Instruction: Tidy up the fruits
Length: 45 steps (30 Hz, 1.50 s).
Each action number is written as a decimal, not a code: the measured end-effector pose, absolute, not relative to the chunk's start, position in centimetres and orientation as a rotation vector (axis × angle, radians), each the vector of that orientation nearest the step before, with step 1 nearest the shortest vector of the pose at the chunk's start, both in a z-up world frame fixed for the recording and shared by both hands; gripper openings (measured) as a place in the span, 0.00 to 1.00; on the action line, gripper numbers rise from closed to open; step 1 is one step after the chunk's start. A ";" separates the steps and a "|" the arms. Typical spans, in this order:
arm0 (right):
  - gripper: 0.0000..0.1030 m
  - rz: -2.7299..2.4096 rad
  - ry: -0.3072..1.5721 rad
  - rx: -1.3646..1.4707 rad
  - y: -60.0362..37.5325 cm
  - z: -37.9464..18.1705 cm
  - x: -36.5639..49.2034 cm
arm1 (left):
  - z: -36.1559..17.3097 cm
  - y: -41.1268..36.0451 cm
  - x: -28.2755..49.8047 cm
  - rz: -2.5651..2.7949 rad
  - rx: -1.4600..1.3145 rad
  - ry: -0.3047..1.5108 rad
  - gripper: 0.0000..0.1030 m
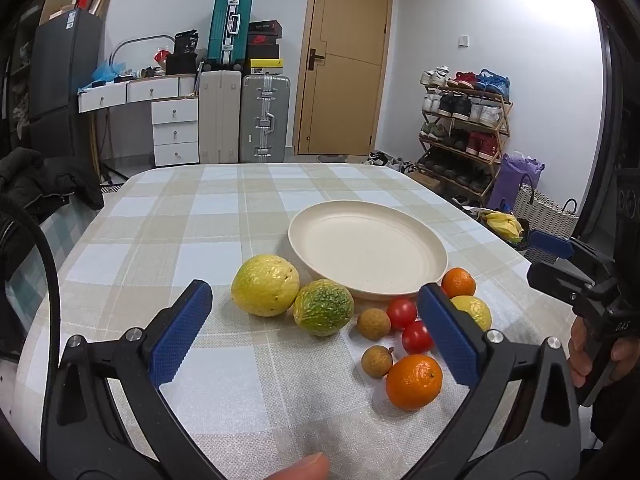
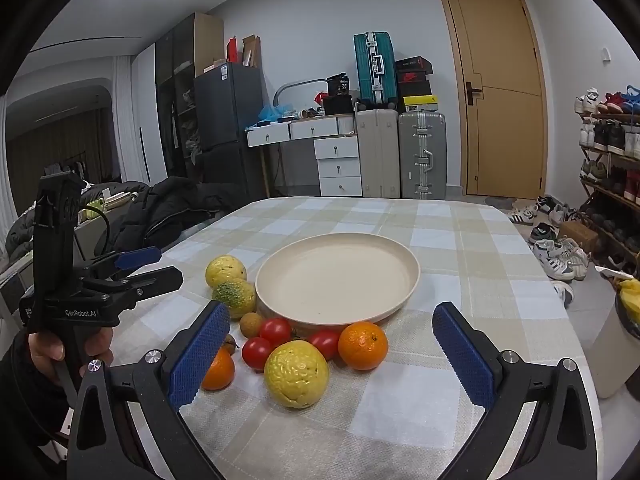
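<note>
An empty cream plate [image 1: 367,248] [image 2: 336,276] sits mid-table on a checked cloth. In front of it lie a yellow fruit [image 1: 265,285], a green-yellow fruit [image 1: 323,307], two longans [image 1: 373,323], tomatoes [image 1: 401,313] and an orange [image 1: 414,380]. In the right wrist view another yellow fruit [image 2: 296,374] and a second orange [image 2: 363,345] lie nearest. My left gripper [image 1: 314,286] is open above the near fruits, holding nothing. My right gripper [image 2: 331,309] is also open and empty, over the plate's near rim. Each shows in the other's view: left gripper [image 2: 156,266], right gripper [image 1: 552,256].
A black jacket [image 2: 168,208] lies over a seat left of the table. Right of the table stand a shoe rack [image 1: 464,132] and a woven basket [image 1: 540,208], with bananas [image 1: 504,222] near it. Suitcases [image 1: 244,120] and a door [image 1: 344,60] are behind.
</note>
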State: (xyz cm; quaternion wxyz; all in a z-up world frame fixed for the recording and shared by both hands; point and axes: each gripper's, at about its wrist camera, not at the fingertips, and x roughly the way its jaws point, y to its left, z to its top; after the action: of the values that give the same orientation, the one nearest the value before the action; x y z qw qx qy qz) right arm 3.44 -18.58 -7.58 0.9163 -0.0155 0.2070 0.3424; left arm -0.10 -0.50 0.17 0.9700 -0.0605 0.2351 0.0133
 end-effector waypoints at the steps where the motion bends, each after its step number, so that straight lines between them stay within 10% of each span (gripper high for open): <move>1: 1.00 0.706 0.426 -0.032 -18.6 -7.5 3.5 | 0.2 -0.5 -0.1 0.028 -0.122 0.475 1.00; 45: 1.00 0.684 0.445 -0.029 -18.3 -7.6 3.8 | 0.2 -0.5 -0.1 0.027 -0.121 0.474 1.00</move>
State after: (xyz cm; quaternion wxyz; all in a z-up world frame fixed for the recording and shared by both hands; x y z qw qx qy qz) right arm 3.83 -18.30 -7.60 0.9179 -0.0140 0.2164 0.3324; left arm -0.10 -0.49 0.18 0.9702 -0.0599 0.2345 0.0136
